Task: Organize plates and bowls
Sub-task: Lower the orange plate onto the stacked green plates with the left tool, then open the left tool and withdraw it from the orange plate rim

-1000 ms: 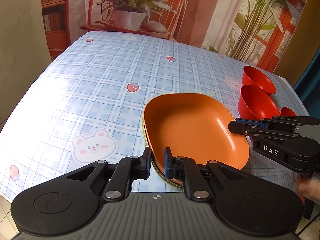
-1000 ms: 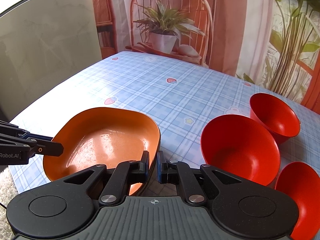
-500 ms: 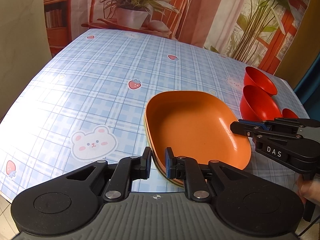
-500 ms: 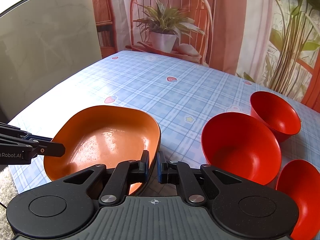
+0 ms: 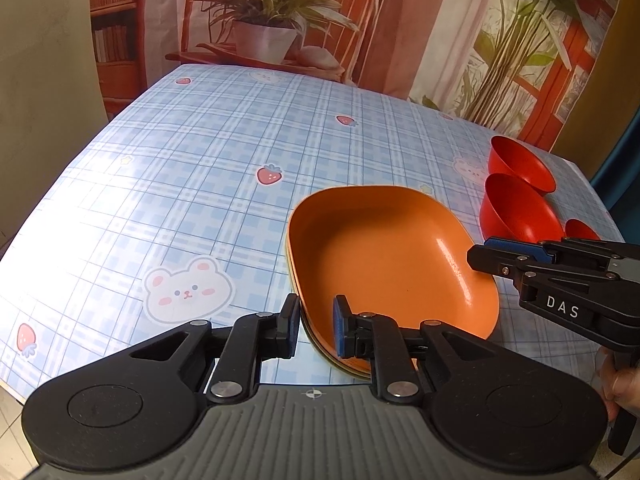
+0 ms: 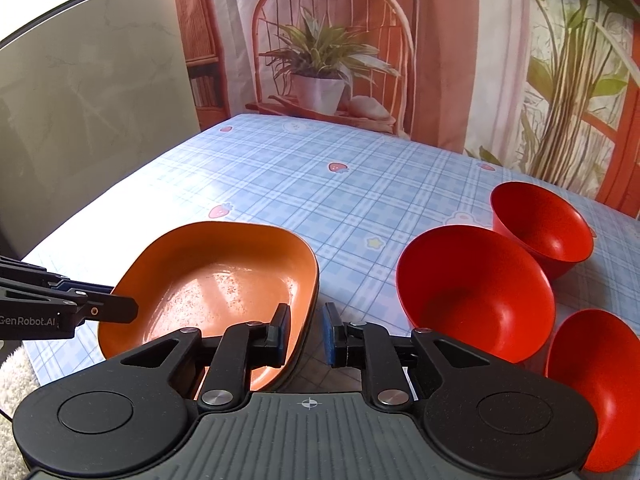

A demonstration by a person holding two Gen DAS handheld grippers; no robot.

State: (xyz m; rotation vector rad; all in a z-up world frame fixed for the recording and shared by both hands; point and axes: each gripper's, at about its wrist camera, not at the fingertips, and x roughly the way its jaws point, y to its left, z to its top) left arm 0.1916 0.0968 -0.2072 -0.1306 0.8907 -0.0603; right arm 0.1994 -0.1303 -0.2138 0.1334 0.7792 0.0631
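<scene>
An orange plate (image 5: 384, 256) tops a short stack of plates on the blue checked tablecloth (image 5: 208, 184), close to the near edge. My left gripper (image 5: 316, 328) straddles the stack's near-left rim. Its jaws are opening, with a thin gap beside the rim. My right gripper (image 6: 306, 334) straddles the orange plate (image 6: 224, 280) at its near-right rim, jaws also opening, pads clear of the rim. Each gripper shows in the other's view: the right gripper (image 5: 478, 258) and the left gripper (image 6: 124, 304). Three red bowls (image 6: 476, 288) (image 6: 544, 228) (image 6: 592, 380) stand to the right.
The same red bowls (image 5: 516, 208) cluster near the table's right edge. A potted plant (image 5: 264, 36) on a chair sits beyond the far edge. Bare cloth stretches left of and behind the plates. A person's hand (image 5: 620, 384) holds the right gripper.
Both pairs of jaws have parted a little from the plate's rim. The plates and the bowls have stayed where they were.
</scene>
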